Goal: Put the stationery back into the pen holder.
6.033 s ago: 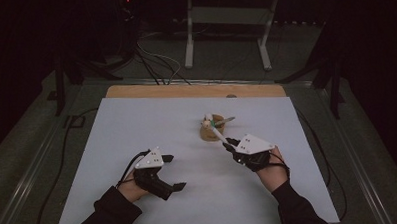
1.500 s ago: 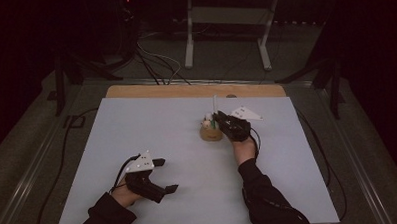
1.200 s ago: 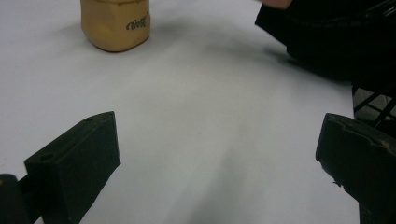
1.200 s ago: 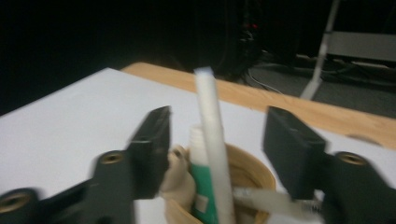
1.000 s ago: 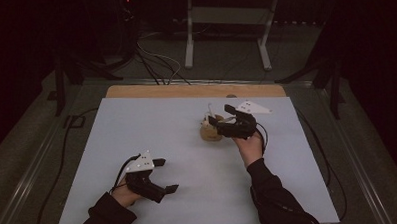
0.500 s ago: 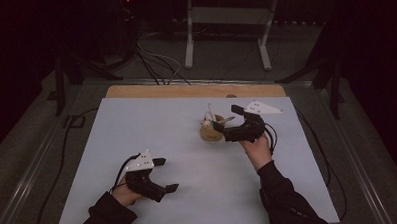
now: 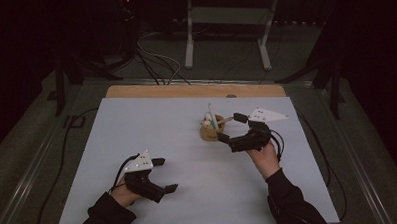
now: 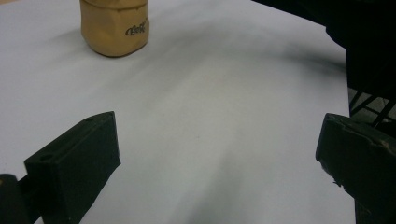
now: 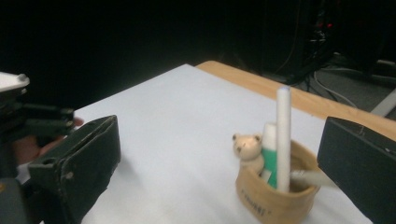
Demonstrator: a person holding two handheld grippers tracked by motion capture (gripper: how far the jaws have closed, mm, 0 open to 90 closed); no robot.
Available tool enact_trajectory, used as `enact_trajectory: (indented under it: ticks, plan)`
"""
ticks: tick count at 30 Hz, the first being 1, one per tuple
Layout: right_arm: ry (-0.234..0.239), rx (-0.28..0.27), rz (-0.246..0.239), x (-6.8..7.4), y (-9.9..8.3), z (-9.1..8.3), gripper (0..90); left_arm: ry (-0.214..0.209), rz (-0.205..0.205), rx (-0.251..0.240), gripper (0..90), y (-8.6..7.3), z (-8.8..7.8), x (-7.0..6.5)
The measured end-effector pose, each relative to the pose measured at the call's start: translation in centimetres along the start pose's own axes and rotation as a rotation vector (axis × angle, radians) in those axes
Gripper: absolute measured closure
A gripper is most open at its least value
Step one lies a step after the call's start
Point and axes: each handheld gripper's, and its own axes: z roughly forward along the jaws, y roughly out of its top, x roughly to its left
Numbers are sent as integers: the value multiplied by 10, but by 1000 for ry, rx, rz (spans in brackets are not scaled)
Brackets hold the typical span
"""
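A tan cup-shaped holder [image 7: 211, 133] stands right of the white mat's middle. In it are a tall white stick [image 9: 283, 133], a green tube [image 9: 269, 163] and a small bear figure [image 9: 247, 147], and a grey handle [image 9: 308, 177] pokes over its rim. My right gripper [image 7: 231, 127] hovers just right of the holder [image 9: 273, 198]. It is open; its jaws have just been opening and nothing is between them. My left gripper [image 7: 165, 174] rests low at the front left, open and empty, facing the holder [image 8: 115, 25] from far off.
The white mat [image 7: 152, 128] covers a wooden table whose bare strip [image 7: 176, 91] runs along the far edge. A metal stand [image 7: 226, 36] and cables lie on the dark floor behind. The other hand's gripper [image 9: 28, 119] sits at the left of the right gripper view.
Six seconds ago the right gripper held the white stick; it now stands in the holder. Since a second ago the right gripper has drawn back right and nearer. The left gripper has stayed put.
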Motion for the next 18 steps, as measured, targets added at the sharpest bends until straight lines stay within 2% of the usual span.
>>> enact_trajectory:
  ticks: [3, 7, 12, 18]
  plan:
    - [1, 6, 22, 0, -9, -8, 0, 2, 0, -4, 3, 0, -2, -1]
    - [-4, 14, 25, 0, -16, -13, 0, -1, 3, -4, 3, 0, -1, -2]
    - [31, 39, 32, 3, -36, -21, 0, -3, 2, -4, 3, 0, -1, -1]
    - [44, 28, 25, 7, -49, -28, 0, -4, 4, -7, 3, 0, -2, -1]
